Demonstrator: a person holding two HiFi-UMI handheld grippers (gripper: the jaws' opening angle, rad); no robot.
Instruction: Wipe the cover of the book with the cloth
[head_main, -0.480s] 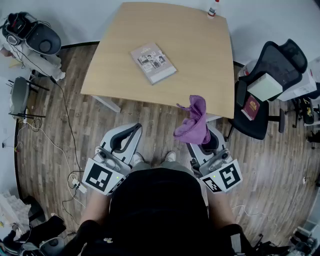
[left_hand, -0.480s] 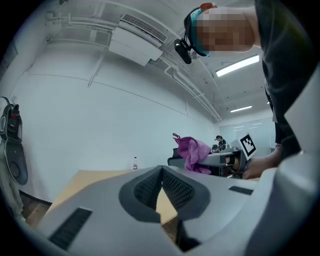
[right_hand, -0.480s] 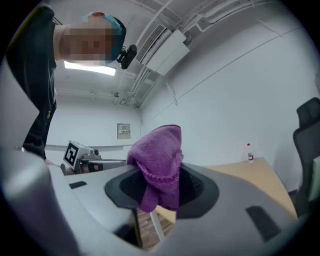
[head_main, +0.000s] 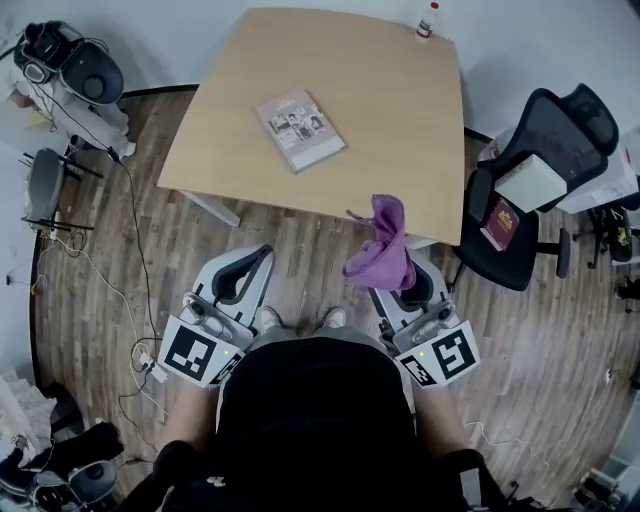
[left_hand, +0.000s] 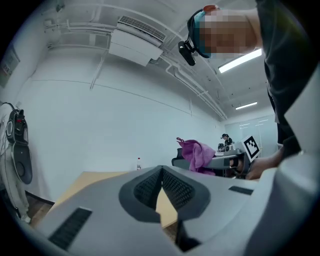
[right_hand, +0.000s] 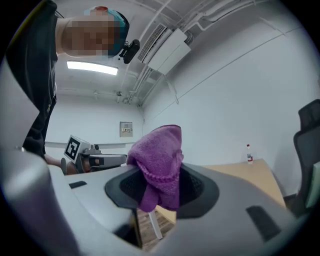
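Note:
The book, pale with pictures on its cover, lies flat on the wooden table, left of the middle. My right gripper is short of the table's near edge, shut on a bunched purple cloth that stands up from its jaws. In the right gripper view the cloth fills the gap between the pads of the right gripper. My left gripper is held level beside it, over the floor. Its jaws meet with nothing between them. The book shows in neither gripper view.
A small bottle stands at the table's far edge. A black office chair at the right holds a white box and a red book. At the left are stands, cables and a black device on the wooden floor.
Both grippers and the cloth have shifted slightly to the left in the head view. The cloth stays gripped. The book lies as before.

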